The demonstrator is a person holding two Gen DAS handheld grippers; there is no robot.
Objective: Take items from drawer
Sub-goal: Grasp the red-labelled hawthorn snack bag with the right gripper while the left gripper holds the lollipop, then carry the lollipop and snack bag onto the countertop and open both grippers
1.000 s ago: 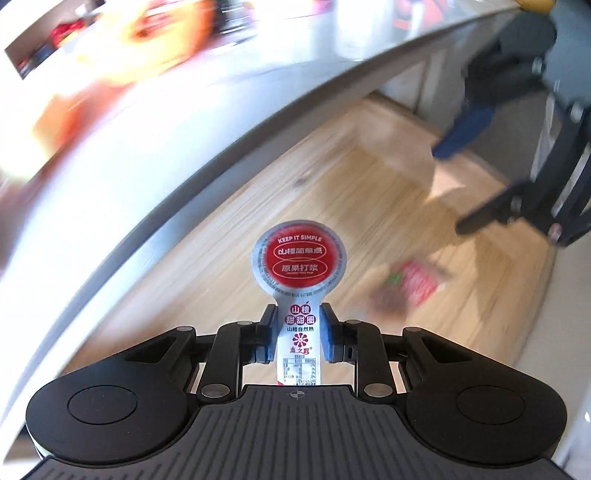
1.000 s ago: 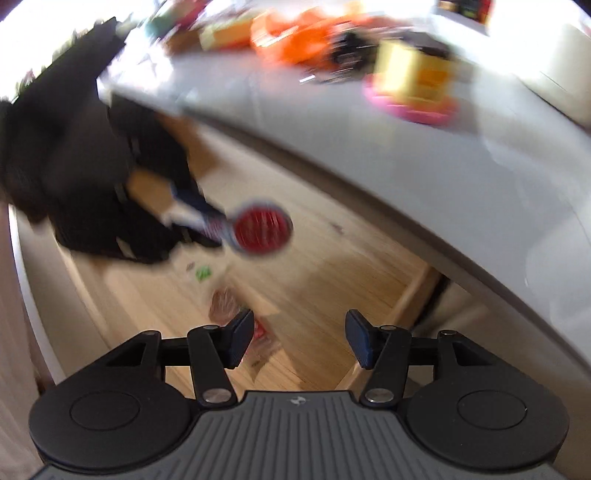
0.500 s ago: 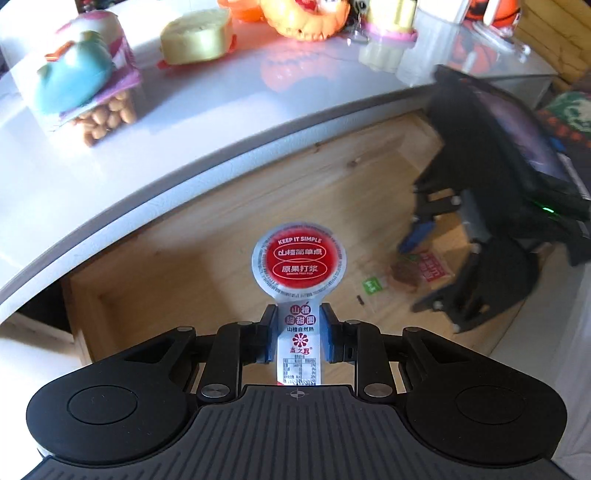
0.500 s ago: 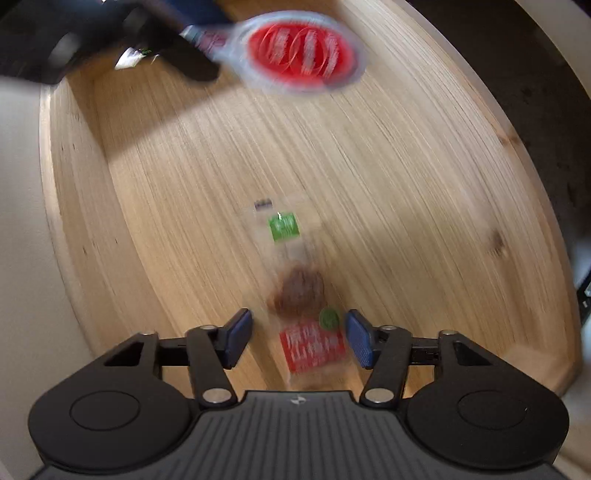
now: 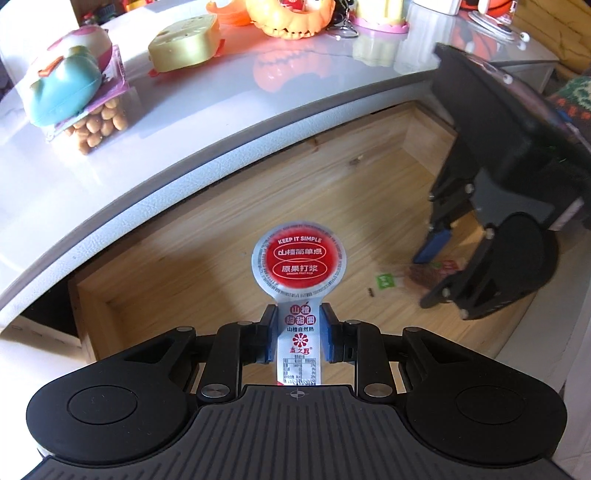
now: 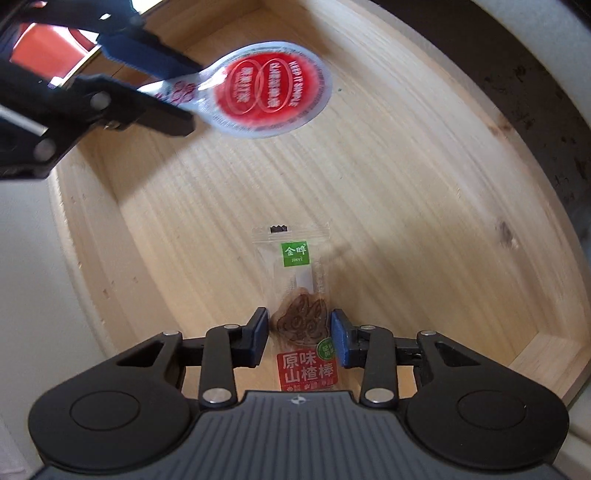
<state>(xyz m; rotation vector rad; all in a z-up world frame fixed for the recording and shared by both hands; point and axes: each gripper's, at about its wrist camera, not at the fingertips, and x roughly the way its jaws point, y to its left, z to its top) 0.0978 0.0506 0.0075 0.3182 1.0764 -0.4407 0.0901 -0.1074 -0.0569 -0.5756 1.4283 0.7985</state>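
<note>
My left gripper is shut on the white stem of a lollipop-shaped snack packet with a round red label. It holds the packet in the air above the open wooden drawer. From the right wrist view, that red packet and the left gripper hang over the drawer's far left. A clear haw-stick packet with a green tag and a red label lies flat on the drawer floor. My right gripper is open, low in the drawer, a blue pad close on either side of the packet's brown middle.
Above the drawer, the grey tabletop carries an orange pumpkin toy, a yellow cheese-shaped toy and a teal-and-pink toy on a bag of nuts. The drawer's wooden walls close in around the right gripper.
My right gripper has dropped into the drawer over the haw-stick packet and its fingers have narrowed around it. The left gripper keeps its hold on the red packet and has drawn back.
</note>
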